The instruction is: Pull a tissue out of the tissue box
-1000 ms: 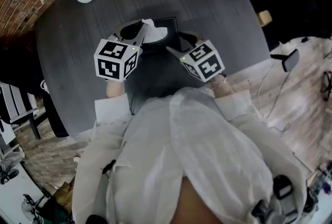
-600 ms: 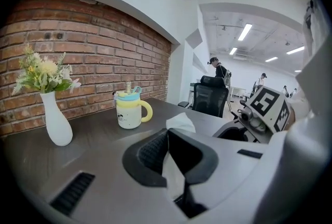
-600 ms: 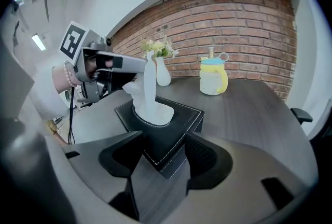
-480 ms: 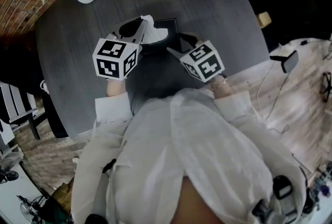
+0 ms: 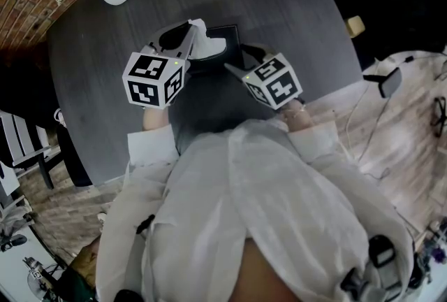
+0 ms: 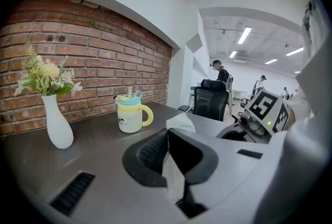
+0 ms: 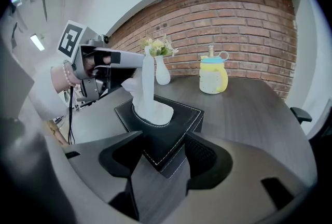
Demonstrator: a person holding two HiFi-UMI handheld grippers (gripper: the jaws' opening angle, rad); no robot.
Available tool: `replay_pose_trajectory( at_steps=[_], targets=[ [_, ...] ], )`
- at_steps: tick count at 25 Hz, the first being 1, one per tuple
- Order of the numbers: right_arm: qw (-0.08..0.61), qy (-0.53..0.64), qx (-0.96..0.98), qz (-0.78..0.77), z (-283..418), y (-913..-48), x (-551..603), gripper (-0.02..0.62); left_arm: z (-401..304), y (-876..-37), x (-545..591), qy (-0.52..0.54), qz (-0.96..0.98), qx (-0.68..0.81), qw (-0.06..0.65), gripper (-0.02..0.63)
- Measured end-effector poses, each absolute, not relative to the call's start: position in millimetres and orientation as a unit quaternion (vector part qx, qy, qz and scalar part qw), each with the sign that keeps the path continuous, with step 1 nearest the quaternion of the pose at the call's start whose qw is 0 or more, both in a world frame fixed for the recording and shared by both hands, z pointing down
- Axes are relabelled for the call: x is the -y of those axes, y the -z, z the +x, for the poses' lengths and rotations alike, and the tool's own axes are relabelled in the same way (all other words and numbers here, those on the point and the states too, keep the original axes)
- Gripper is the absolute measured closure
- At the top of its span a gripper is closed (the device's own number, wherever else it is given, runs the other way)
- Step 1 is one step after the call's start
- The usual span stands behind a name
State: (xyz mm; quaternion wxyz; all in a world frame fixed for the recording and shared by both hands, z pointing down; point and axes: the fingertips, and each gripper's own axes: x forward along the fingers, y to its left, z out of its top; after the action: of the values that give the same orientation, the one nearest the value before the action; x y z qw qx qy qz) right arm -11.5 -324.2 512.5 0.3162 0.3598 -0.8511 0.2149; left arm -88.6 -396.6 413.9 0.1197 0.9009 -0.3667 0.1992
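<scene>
A: The left tongs (image 6: 168,140) are clamped on the tissue (image 7: 145,83). It stands stretched up from the tissue box (image 7: 168,132), at upper centre of the head view on the worktop (image 5: 293,0).
B: The right tongs (image 7: 163,140) pinch the box's near corner. Brace there and pull straight up, steadily, so it doesn't tear.
A: How much sheet is inside?
B: Can't tell; the opening hides it.
</scene>
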Motion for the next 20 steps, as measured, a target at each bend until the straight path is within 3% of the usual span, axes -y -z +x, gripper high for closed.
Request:
replay_pose_trajectory(
  at_steps=[20],
  targets=[
    [0.312, -0.213, 0.853, 0.359, -10.1, -513.2, 323.5, 0.362, -94.8, -405.2, 398.1, -0.175, 0.901, 0.377, 0.122, 0.600]
  ],
)
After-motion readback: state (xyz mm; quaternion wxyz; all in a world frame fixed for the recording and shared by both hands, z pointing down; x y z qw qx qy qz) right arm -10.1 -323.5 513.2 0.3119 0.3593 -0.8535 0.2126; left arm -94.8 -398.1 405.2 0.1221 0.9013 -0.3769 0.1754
